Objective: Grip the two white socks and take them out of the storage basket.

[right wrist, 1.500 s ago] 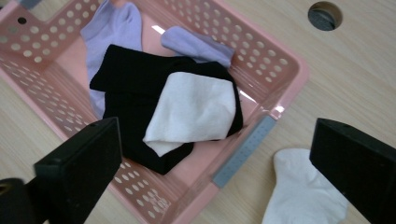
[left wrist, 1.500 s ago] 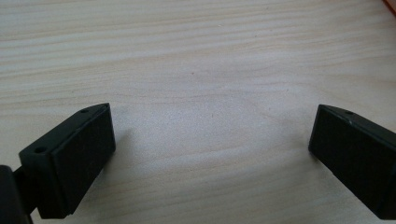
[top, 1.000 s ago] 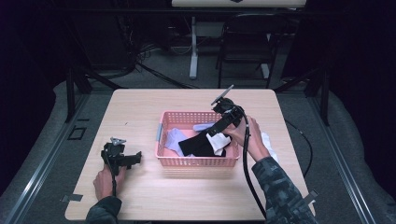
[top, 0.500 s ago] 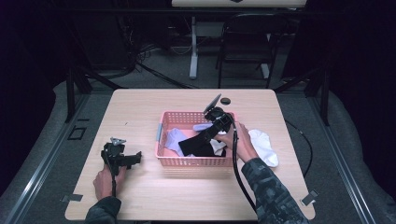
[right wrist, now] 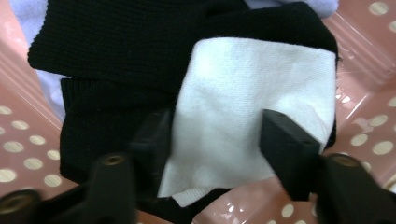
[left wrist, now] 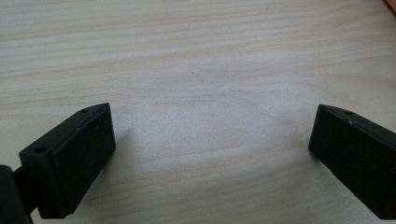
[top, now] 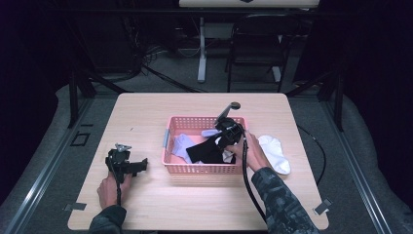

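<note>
A pink plastic basket [top: 199,168] stands mid-table and holds a black sock [top: 204,151], a lavender cloth [top: 180,145] and a white sock [right wrist: 252,98]. My right gripper [top: 227,137] reaches down into the basket's right end. In the right gripper view its jaws have just been closing around the white sock, which lies flat on the black sock [right wrist: 116,51] between the right gripper [right wrist: 217,144] pads and is not pinched. My left gripper [top: 130,165] rests on the table left of the basket. The left gripper [left wrist: 212,140] stands wide open over bare wood.
Another white sock [top: 275,152] lies on the table right of the basket, beside the person's right hand. The pink basket wall [right wrist: 364,56] stands close on the right gripper's right. A small dark disc [top: 235,105] sits on the table behind the basket.
The right gripper has dropped from above the basket's back right corner down into it, and its jaws have narrowed. The left gripper has stayed put.
</note>
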Tool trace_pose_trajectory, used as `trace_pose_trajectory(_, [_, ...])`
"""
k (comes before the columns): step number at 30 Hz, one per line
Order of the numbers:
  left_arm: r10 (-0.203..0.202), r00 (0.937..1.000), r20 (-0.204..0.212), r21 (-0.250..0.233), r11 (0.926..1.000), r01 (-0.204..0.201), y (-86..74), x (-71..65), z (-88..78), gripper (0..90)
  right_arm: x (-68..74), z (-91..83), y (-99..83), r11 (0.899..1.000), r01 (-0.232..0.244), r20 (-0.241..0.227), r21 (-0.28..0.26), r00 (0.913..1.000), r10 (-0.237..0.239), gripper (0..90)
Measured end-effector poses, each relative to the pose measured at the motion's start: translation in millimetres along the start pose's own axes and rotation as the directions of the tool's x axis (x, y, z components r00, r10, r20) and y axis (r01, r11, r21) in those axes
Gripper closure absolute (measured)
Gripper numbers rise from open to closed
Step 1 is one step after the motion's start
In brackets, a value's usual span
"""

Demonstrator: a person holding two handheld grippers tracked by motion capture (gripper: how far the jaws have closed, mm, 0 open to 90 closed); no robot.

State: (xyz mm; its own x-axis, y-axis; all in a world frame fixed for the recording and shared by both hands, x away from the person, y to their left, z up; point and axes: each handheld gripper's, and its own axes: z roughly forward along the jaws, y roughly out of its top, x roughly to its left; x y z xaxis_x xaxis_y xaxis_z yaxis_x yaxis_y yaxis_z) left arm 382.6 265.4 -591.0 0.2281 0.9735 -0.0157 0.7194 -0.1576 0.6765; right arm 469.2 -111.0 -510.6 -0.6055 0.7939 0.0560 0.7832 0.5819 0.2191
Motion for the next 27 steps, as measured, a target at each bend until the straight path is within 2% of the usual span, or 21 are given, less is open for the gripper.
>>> trace_pose_trajectory(4, [0.000, 1.0000, 0.000, 0.000, 1.0000, 0.000, 0.0, 0.0, 0.0, 0.5, 0.0, 2.1, -0.2, 1.000, -0.003, 0.002, 0.006, 1.0000, 0.003, 62.9])
trace_pose_trajectory(5, [0.000, 1.0000, 0.000, 0.000, 1.0000, 0.000, 0.0, 0.0, 0.0, 0.5, 0.0, 3.1, -0.6, 1.000, -0.016, -0.007, -0.004, 0.9999, 0.016, 65.7])
trace_pose_trajectory(6, [0.000, 1.0000, 0.000, 0.000, 1.0000, 0.000, 0.0, 0.0, 0.0, 0.5, -1.7, 2.9, -0.4, 1.000, -0.009, -0.005, 0.004, 1.0000, 0.009, 72.5])
trace_pose_trajectory(7, [0.000, 1.0000, 0.000, 0.000, 1.0000, 0.000, 0.0, 0.0, 0.0, 0.5, -1.7, 2.9, -0.4, 1.000, -0.009, -0.005, 0.004, 1.0000, 0.009, 72.5])
trace_pose_trajectory(9, [0.000, 1.0000, 0.000, 0.000, 1.0000, 0.000, 0.0, 0.0, 0.0, 0.5, -3.9, 1.5, -1.5, 1.000, -0.017, -0.020, 0.000, 0.9997, 0.017, 81.0])
trace_pose_trajectory(13, [0.000, 1.0000, 0.000, 0.000, 1.0000, 0.000, 0.0, 0.0, 0.0, 0.5, -4.8, -2.2, -2.7, 1.000, -0.017, -0.023, -0.010, 0.9996, 0.017, 84.9])
trace_pose_trajectory(14, [0.000, 1.0000, 0.000, 0.000, 1.0000, 0.000, 0.0, 0.0, 0.0, 0.5, -4.9, -5.8, -4.1, 0.999, -0.020, -0.030, -0.036, 0.9994, 0.019, 86.5])
trace_pose_trajectory(16, [0.000, 1.0000, 0.000, 0.000, 1.0000, 0.000, 0.0, 0.0, 0.0, 0.5, -5.4, -9.1, -4.4, 0.999, -0.012, -0.033, -0.030, 0.9994, 0.011, 88.0])
trace_pose_trajectory(18, [0.000, 1.0000, 0.000, 0.000, 1.0000, 0.000, 0.0, 0.1, 0.0, 0.5, -4.3, -13.2, -6.3, 0.998, -0.028, -0.042, -0.064, 0.9988, 0.025, 88.3])
trace_pose_trajectory(21, [0.000, 1.0000, 0.000, 0.000, 1.0000, 0.000, 0.0, 0.1, 0.0, 0.5, -3.8, -21.2, -6.8, 0.998, -0.004, -0.030, -0.057, 0.9996, 0.003, 88.5])
trace_pose_trajectory(22, [0.000, 1.0000, -0.002, 0.001, 1.0000, 0.000, 0.0, 0.0, 0.0, 0.5, -2.5, -20.5, -7.6, 0.997, -0.014, -0.027, -0.074, 0.9996, 0.012, 88.7])
trace_pose_trajectory(27, [0.001, 1.0000, -0.002, 0.001, 1.0000, -0.001, 0.1, 0.0, 0.0, 0.5, -4.5, -29.2, -8.5, 0.997, -0.001, -0.031, -0.075, 0.9995, -0.002, 89.5])
